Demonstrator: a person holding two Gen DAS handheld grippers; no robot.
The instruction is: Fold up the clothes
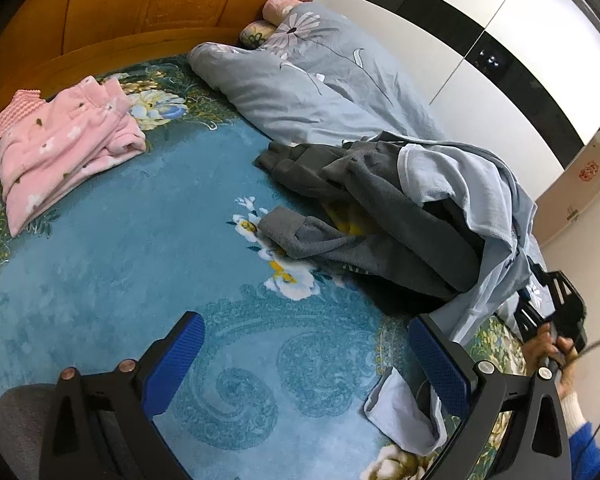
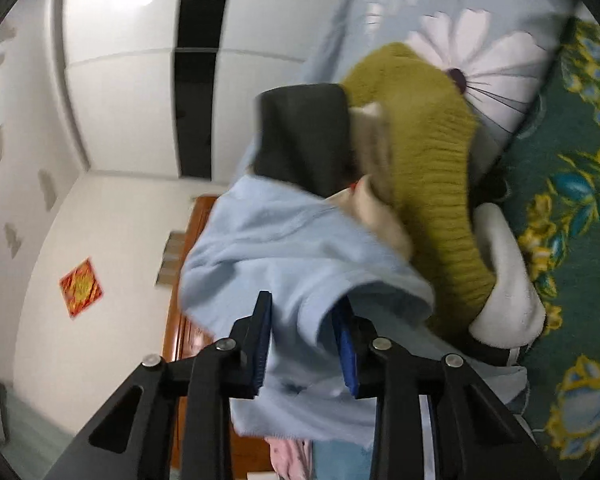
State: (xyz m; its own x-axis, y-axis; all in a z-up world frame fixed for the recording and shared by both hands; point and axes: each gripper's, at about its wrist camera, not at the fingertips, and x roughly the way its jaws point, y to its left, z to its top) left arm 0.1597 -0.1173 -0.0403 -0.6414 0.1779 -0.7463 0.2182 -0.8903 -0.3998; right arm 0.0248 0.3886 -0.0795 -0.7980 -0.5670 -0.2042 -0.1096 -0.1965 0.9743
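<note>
My right gripper (image 2: 304,344) pinches the light blue shirt (image 2: 284,248). My left gripper (image 1: 304,372) hangs wide apart over the teal bedspread (image 1: 120,260)

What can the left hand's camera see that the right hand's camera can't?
Only the left wrist view shows the folded pink garment, the grey sweatshirt and the open left gripper. Only the right wrist view shows the olive knit sweater and the right gripper with light blue garment between its fingers. Both show that blue garment and the floral bedspread.
</note>
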